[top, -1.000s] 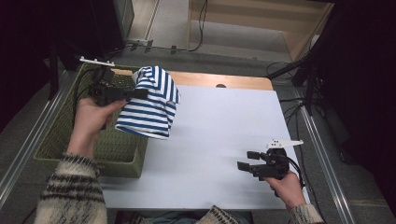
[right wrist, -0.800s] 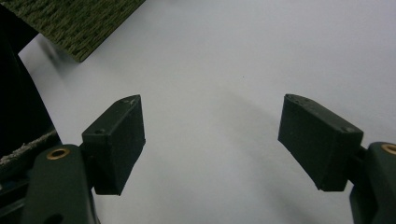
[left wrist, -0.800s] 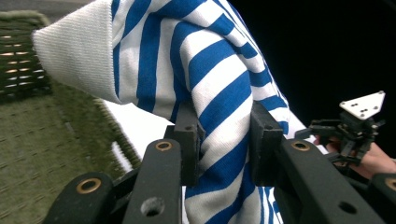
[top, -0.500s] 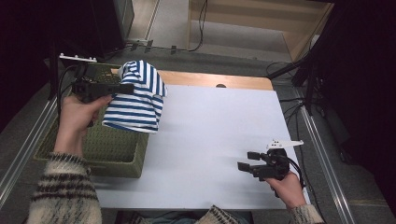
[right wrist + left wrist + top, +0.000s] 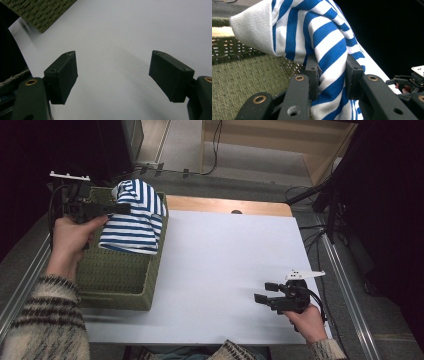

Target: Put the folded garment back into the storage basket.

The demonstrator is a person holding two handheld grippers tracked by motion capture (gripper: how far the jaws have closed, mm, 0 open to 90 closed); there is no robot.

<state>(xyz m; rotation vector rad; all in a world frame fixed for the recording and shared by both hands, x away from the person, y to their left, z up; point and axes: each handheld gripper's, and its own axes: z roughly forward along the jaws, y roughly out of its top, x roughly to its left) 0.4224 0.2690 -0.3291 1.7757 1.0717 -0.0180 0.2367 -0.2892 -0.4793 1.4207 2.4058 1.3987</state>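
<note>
Over the green basket (image 5: pixel 120 280) my left gripper (image 5: pixel 122 209) is pinching the striped shirt (image 5: pixel 132 222); soft, light, droopy, so grip bunched folds; right gripper (image 5: pixel 263 292) jaws wide, empty.

Left gripper (image 5: pixel 122 209) pinching striped shirt (image 5: pixel 132 220), above basket (image 5: pixel 120 280)

We see a white counter (image 5: pixel 225 270) with a wooden far edge (image 5: pixel 225 204), grey floor (image 5: pixel 250 162) beyond, cables (image 5: pixel 215 145) trailing, darkness both sides.
</note>
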